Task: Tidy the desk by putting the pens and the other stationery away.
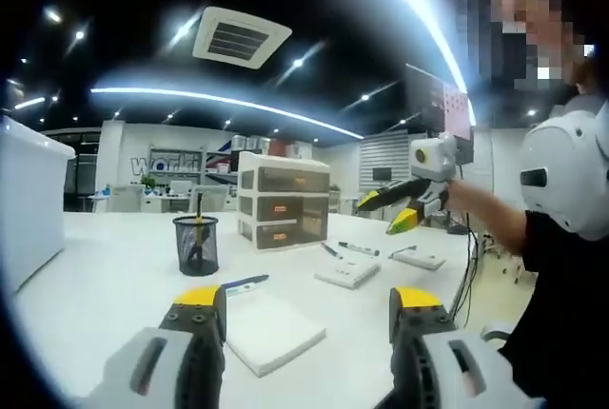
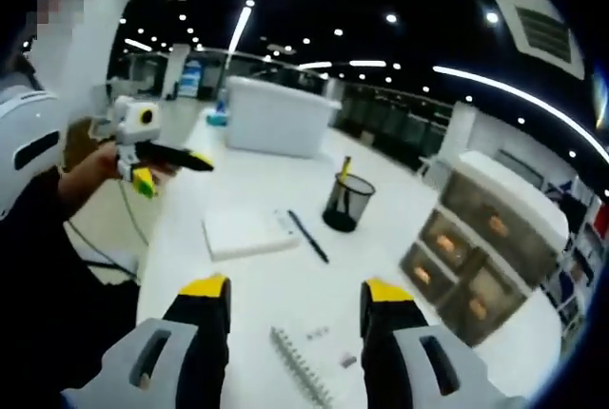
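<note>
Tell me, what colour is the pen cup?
Black mesh pen cup; it shows best in the left gripper view.

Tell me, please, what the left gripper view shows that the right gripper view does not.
Left gripper view: the right gripper, open in the air, and two markers lying near the drawer unit. Right gripper view: the left gripper, open, and the spiral binding of a notebook. Both: the mesh pen holder, the white pad with a pen beside it, and the drawer unit.

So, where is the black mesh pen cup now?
The black mesh pen cup stands on the white desk left of the drawer unit in the left gripper view, behind the white notepad.
</note>
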Demonstrator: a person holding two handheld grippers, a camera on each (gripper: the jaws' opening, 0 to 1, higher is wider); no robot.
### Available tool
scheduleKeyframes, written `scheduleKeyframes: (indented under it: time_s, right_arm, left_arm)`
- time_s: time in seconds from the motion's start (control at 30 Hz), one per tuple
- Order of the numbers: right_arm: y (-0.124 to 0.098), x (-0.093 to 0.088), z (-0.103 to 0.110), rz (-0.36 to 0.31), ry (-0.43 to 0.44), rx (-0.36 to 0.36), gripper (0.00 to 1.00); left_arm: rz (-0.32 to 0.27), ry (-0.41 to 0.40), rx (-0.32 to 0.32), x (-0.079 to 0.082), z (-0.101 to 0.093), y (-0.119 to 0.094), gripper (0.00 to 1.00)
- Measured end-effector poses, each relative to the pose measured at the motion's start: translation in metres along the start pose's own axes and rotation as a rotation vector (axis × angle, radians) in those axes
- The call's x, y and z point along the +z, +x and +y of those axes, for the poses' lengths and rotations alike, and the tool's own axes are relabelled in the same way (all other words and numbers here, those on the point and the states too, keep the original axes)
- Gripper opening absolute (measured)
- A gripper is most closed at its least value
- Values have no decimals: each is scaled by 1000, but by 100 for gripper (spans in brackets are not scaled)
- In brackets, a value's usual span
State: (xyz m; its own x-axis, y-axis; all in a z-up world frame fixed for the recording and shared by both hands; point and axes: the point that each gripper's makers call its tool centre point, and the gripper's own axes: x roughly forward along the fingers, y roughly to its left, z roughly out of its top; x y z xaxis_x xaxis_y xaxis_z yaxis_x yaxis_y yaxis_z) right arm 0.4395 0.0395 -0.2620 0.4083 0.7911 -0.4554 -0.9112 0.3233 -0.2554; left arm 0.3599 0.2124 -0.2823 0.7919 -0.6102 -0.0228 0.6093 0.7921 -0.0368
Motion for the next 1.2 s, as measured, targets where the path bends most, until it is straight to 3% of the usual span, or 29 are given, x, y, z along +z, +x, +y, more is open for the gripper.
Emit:
scheduleKeyframes:
  time_s: [0.27,0.5,0.7,0.77,0.93,1.2]
  right_arm:
    - [28,8,1,86,-87,104,47]
    - [51,11,-3,139,-75,184,45]
    - [71,5,1,234,-102,217,44]
    - [77,3,-9,251,-113,226,43]
    - [91,0,-9,319,-140,258,43]
    - [114,-4,-13,418,-190,308,41]
  left_arm:
    - [-10,-19,17,-1,0,-7,69]
    - [-8,-23,24,-4,-1,-16,69]
    - [-8,-23,33,-5,1,-23,69]
    - [-10,-26,34,-5,0,-24,69]
    - [-7,-33,26,-8,-3,-27,69]
    - [46,-27,27,-21,-4,-32,69]
